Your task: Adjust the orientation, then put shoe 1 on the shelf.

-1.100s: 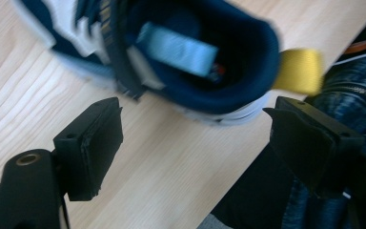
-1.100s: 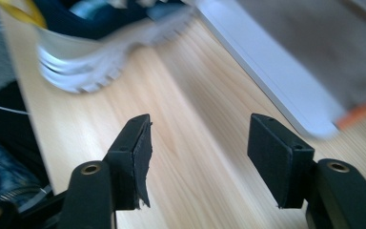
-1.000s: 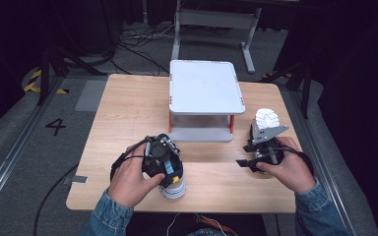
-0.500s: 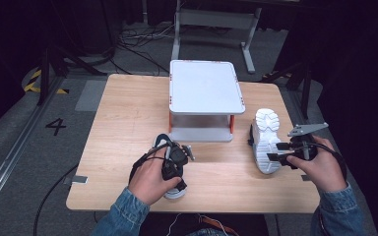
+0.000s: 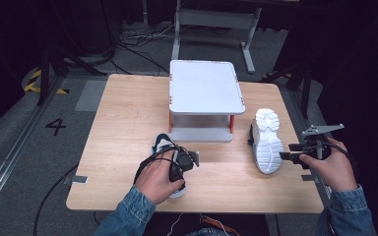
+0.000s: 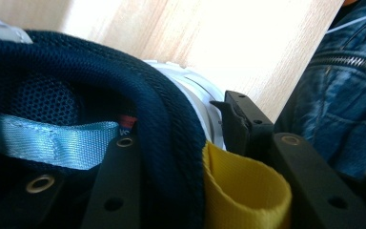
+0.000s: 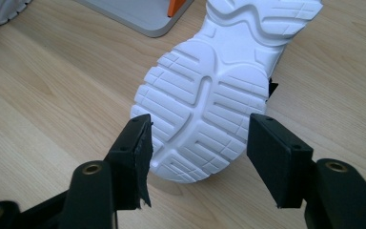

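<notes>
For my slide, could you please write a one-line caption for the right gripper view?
Open right gripper faces the white tread of an overturned sneaker on the wooden table.

A wooden table [image 5: 128, 113] fills the middle of the frame, with a small white-topped stand [image 5: 204, 88] on orange posts at its upper centre. Just below and left of the stand, the left gripper [image 5: 183, 162] sits over a dark and white shoe [image 5: 163, 145] near the table's lower edge; its jaws have just been closing, and the hand [image 5: 158, 179] covers most of the shoe. At right, a second shoe [image 5: 267, 140] lies with its white sole facing up, beside the stand. The right gripper [image 5: 288, 156] points at that sole's lower end from the right, held by a hand [image 5: 332, 167] in a denim sleeve.
</notes>
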### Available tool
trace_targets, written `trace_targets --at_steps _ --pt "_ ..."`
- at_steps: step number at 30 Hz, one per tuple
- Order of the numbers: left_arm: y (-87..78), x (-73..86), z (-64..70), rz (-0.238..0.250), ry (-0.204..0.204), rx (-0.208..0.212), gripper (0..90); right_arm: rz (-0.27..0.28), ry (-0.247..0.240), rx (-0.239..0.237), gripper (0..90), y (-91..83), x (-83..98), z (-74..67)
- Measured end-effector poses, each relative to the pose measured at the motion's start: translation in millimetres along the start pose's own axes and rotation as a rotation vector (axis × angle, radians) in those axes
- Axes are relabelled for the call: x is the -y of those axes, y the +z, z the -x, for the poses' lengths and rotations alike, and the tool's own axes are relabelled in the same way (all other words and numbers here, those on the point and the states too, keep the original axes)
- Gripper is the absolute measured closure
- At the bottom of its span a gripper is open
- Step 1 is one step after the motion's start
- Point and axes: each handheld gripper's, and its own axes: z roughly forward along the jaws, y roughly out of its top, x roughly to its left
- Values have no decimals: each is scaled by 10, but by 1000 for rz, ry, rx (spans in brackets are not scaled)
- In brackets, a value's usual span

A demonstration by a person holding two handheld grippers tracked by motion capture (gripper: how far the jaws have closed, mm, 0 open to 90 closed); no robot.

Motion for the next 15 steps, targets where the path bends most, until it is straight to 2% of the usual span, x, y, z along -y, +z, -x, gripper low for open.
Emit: trace_targets --at_steps 3,7,9,13,14,15 --pt "-63 -54 32 2 77 -52 631 6 1 1 423 -6 17 9" --pt "-156 -158 72 17 168 -87 647 6 15 13 424 -51 71 40" --pt "-210 -215 83 28 195 -97 700 21 17 20 426 -83 85 56" --pt "-252 -308 36 54 205 -77 664 24 28 28 426 -121 130 76" --pt "-245 -340 19 57 203 -78 658 21 37 32 426 -126 141 81" --pt "-228 -400 -3 59 204 -99 656 25 36 34 426 -125 156 93"
